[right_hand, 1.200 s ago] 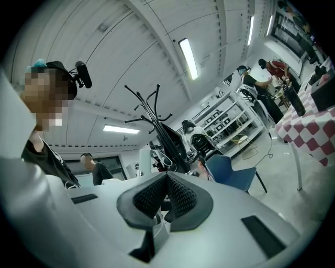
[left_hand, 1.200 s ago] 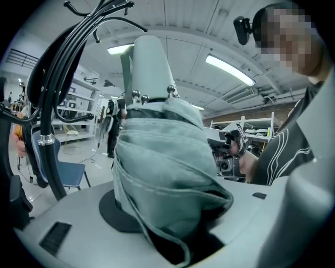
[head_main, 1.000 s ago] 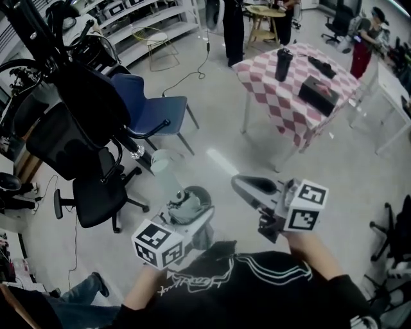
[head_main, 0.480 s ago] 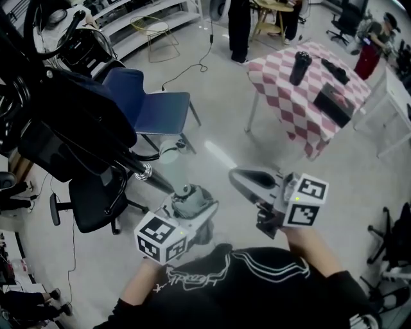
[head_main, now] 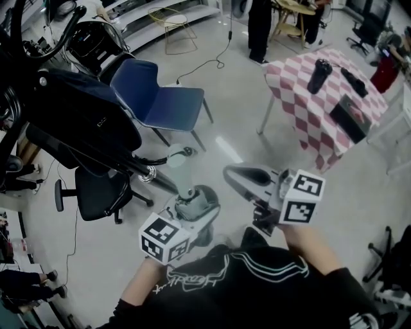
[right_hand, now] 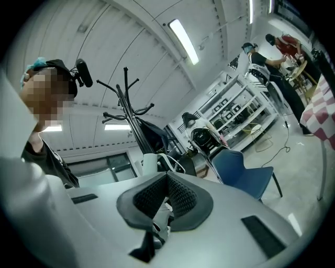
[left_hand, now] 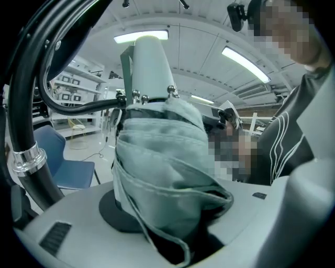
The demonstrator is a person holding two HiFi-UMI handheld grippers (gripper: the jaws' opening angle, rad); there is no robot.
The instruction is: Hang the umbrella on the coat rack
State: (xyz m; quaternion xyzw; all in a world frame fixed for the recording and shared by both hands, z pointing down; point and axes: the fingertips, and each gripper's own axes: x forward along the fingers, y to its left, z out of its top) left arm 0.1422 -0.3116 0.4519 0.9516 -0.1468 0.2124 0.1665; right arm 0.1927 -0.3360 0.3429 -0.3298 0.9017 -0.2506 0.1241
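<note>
A folded pale grey-green umbrella [head_main: 192, 204] stands upright in my left gripper [head_main: 191, 212], whose jaws are shut on its bunched fabric [left_hand: 162, 167]. Its pale cylindrical handle [head_main: 178, 156] points up, close beside a black arm of the coat rack [head_main: 77, 122] with a chrome ring [head_main: 149, 173]. In the left gripper view that arm [left_hand: 23, 104] curves past the handle [left_hand: 149, 63] on the left. The rack carries dark coats. My right gripper [head_main: 247, 180] hovers to the right of the umbrella, apart from it, its black pads [right_hand: 178, 196] pressed together with nothing between them.
A blue chair [head_main: 160, 103] stands just behind the rack, and a black office chair [head_main: 96, 193] sits under the coats. A red-checked table [head_main: 321, 109] with black items is at the right. People stand at the back near a wire stool [head_main: 173, 19].
Both grippers have moved left, toward the coat rack. The umbrella's handle now sits close beside the arm with the chrome ring. Neither gripper's jaws have changed.
</note>
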